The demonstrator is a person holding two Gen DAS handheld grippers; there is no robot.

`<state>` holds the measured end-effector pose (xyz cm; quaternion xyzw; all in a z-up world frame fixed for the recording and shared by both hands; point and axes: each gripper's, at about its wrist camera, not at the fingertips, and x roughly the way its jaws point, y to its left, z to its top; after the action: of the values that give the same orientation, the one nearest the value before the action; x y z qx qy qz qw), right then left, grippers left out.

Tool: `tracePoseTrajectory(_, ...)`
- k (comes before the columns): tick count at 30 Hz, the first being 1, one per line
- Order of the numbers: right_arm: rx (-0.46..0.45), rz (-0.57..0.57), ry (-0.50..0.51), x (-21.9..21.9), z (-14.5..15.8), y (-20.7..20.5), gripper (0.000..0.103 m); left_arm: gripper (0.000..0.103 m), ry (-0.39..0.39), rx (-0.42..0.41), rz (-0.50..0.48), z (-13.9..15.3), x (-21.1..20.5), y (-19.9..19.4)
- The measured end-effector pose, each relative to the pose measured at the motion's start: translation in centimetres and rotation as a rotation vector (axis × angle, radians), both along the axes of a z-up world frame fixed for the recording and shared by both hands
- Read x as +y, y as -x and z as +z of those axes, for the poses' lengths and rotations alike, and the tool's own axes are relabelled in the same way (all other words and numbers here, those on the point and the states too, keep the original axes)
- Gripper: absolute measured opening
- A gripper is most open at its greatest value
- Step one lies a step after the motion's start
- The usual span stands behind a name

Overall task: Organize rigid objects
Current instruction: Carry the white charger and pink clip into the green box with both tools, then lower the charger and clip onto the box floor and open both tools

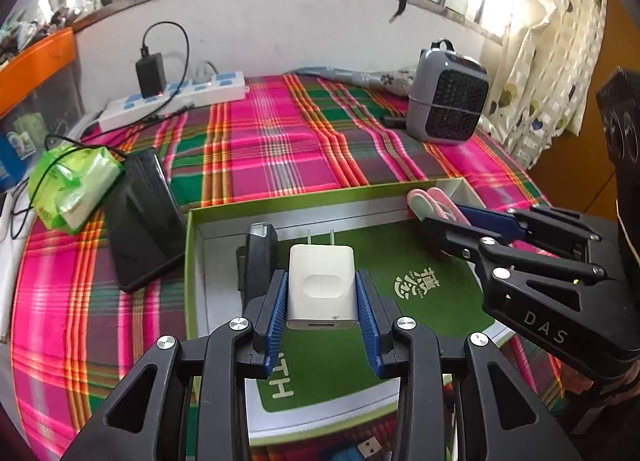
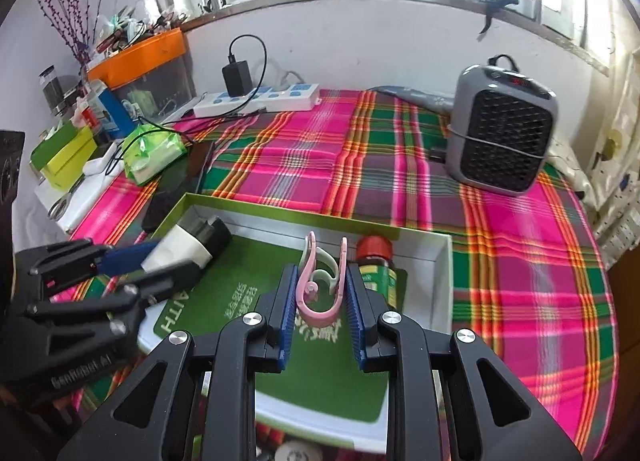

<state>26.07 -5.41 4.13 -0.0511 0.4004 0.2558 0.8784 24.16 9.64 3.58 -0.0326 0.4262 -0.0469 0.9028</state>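
My left gripper (image 1: 322, 293) is shut on a white plug charger (image 1: 322, 287), prongs pointing away, held over the open green box (image 1: 192, 261). In the right wrist view the same left gripper (image 2: 160, 257) and white charger (image 2: 182, 247) hang over the box's left part. My right gripper (image 2: 320, 293) is shut on a pink and pale green clip (image 2: 320, 285), above the green box (image 2: 444, 277). From the left wrist view the right gripper (image 1: 436, 217) shows with the pink clip (image 1: 430, 201) at the box's far right corner. A black object (image 1: 258, 257) lies inside the box at the left.
A red-capped bottle (image 2: 378, 265) lies in the box's right side. On the plaid cloth: a grey heater (image 2: 502, 129), a white power strip (image 2: 260, 101) with a black adapter, a black phone (image 1: 140, 221) and a green tissue pack (image 1: 72, 185). Clutter lines the left edge.
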Motion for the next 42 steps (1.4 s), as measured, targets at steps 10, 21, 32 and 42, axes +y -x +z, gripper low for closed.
tracePoseTrajectory(10,0.030,0.049,0.006,1.2,-1.3,-1.6,0.024,0.032,-0.011,0.030,-0.017,-1.4,-0.4,-0.9)
tracePoseTrajectory(21,0.064,0.072,0.047,2.0,-2.7,-2.8,0.025,0.032,-0.016,0.055,-0.023,-2.2,-0.5,-1.3)
tracePoseTrajectory(32,0.089,0.085,0.067,2.6,-3.7,-3.3,0.025,0.033,-0.015,0.069,-0.014,-2.6,-0.3,-1.7)
tracePoseTrajectory(42,0.091,0.080,0.069,2.6,-3.7,-3.4,0.025,0.033,-0.021,0.072,-0.013,-2.6,-0.4,-1.8)
